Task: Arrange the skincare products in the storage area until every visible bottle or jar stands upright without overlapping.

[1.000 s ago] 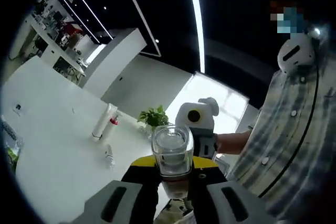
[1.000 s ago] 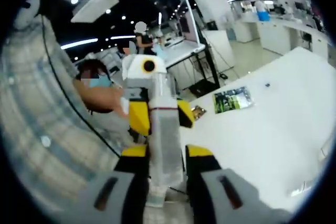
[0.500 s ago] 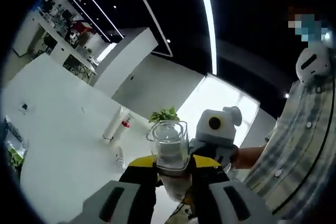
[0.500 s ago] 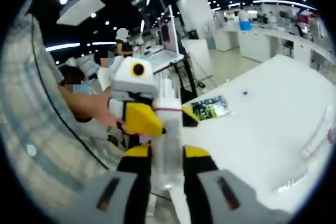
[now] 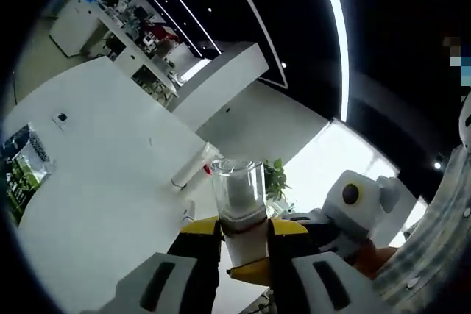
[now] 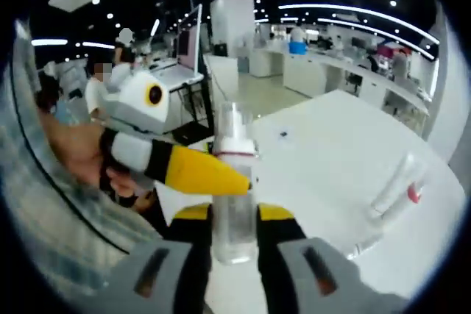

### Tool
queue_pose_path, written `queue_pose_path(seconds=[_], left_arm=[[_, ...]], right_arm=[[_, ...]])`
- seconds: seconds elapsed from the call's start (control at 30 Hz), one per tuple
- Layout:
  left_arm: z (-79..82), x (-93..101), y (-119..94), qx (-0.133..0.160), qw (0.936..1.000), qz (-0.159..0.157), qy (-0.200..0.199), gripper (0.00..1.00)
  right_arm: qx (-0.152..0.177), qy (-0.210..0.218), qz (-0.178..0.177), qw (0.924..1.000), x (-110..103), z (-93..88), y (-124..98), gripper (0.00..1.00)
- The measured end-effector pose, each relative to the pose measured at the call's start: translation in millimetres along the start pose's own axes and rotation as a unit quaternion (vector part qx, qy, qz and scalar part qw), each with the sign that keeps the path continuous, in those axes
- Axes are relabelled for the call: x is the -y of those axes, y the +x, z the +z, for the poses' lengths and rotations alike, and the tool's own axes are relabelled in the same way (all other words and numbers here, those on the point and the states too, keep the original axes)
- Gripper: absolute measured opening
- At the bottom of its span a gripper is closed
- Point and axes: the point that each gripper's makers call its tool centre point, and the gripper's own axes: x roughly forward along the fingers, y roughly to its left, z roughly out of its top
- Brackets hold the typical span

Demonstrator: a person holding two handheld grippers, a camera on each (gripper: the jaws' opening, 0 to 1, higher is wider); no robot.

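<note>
Bottle clamped by L gripper & R gripper fingers | held off white table edge

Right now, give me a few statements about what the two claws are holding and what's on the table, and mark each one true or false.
1. Both claws grip the same clear bottle. True.
2. The bottle stands on the white table. False: it is held up in the air.
3. A white tube lies on the table. True.
4. The left claw is open and empty. False: it is shut on the bottle.
5. The right claw holds a green jar. False: it holds the clear bottle.
</note>
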Motion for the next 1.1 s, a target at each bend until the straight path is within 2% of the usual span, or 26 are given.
queue_pose_path(seconds=[0.17, 0.27, 0.33, 0.47, 0.6, 0.67, 0.7, 0.73, 0.77, 0.8, 0.83, 0.87, 0.9, 0.97, 1.0, 1.03, 1.1], left_arm=[[4.3, -6.8, -4.4, -0.012, 0.9999, -0.004, -0.008, 0.23], [10.0, -8.7, -7.1, -0.016, 0.9998, -0.008, -0.006, 0.23], [12.4, -9.1, -9.2, -0.033, 0.9991, -0.02, 0.019, 0.23], [10.7, -7.9, -11.7, -0.072, 0.9952, -0.04, 0.053, 0.23], [11.0, 4.6, -14.3, -0.09, 0.99, -0.087, 0.064, 0.23], [9.4, 12.6, -17.1, -0.102, 0.9857, -0.119, 0.062, 0.23], [9.7, 18.2, -19.3, -0.104, 0.9826, -0.139, 0.067, 0.23], [8.4, 22.9, -22.0, -0.112, 0.9796, -0.154, 0.064, 0.23], [7.0, 26.4, -24.1, -0.119, 0.9766, -0.166, 0.067, 0.23], [4.8, 29.5, -26.9, -0.128, 0.9724, -0.181, 0.074, 0.23], [2.8, 34.2, -31.1, -0.137, 0.9662, -0.199, 0.089, 0.23], [1.1, 36.0, -33.7, -0.145, 0.9634, -0.205, 0.094, 0.23], [-0.6, 38.8, -36.8, -0.156, 0.9604, -0.214, 0.087, 0.23], [0.7, 40.0, -40.4, -0.159, 0.9577, -0.221, 0.093, 0.23], [-0.3, 41.7, -42.8, -0.164, 0.9553, -0.228, 0.093, 0.23], [-2.1, 42.6, -44.9, -0.171, 0.9534, -0.231, 0.092, 0.23], [-2.3, 40.4, -45.8, -0.173, 0.9532, -0.23, 0.094, 0.23]], right_arm=[[0.001, 0.027, 0.009, 0.9996, -1.3, 1.4, 8.6, 0.21], [0.009, 0.034, 0.021, 0.9992, -2.5, 8.3, 13.1, 0.21], [0.009, 0.039, 0.038, 0.9985, -3.9, 10.4, 14.8, 0.2], [0.01, 0.067, 0.1, 0.9927, -12.4, 10.7, 13.7, 0.2], [0.016, 0.072, 0.143, 0.9871, -18.2, 11.8, 11.2, 0.25], [0.021, 0.097, 0.186, 0.9776, -27.3, 13.4, 8.4, 0.27], [0.017, 0.109, 0.218, 0.9698, -35.2, 12.7, 5.6, 0.27], [0.018, 0.114, 0.234, 0.9654, -39.0, 13.2, 4.0, 0.27], [0.022, 0.127, 0.261, 0.9567, -45.5, 15.4, 0.9, 0.27], [0.025, 0.151, 0.282, 0.9471, -50.1, 18.0, -1.9, 0.27], [0.022, 0.195, 0.315, 0.9285, -58.1, 20.8, -7.1, 0.26], [0.012, 0.219, 0.335, 0.9162, -62.8, 21.1, -10.5, 0.26], [0.011, 0.223, 0.339, 0.9141, -63.6, 21.0, -10.1, 0.26], [0.021, 0.203, 0.346, 0.9159, -69.0, 22.8, -11.5, 0.25], [0.017, 0.205, 0.356, 0.9117, -74.1, 23.1, -13.2, 0.25], [0.01, 0.204, 0.358, 0.9111, -77.3, 22.5, -12.7, 0.25], [0.018, 0.173, 0.339, 0.9244, -75.6, 21.3, -8.3, 0.24]])
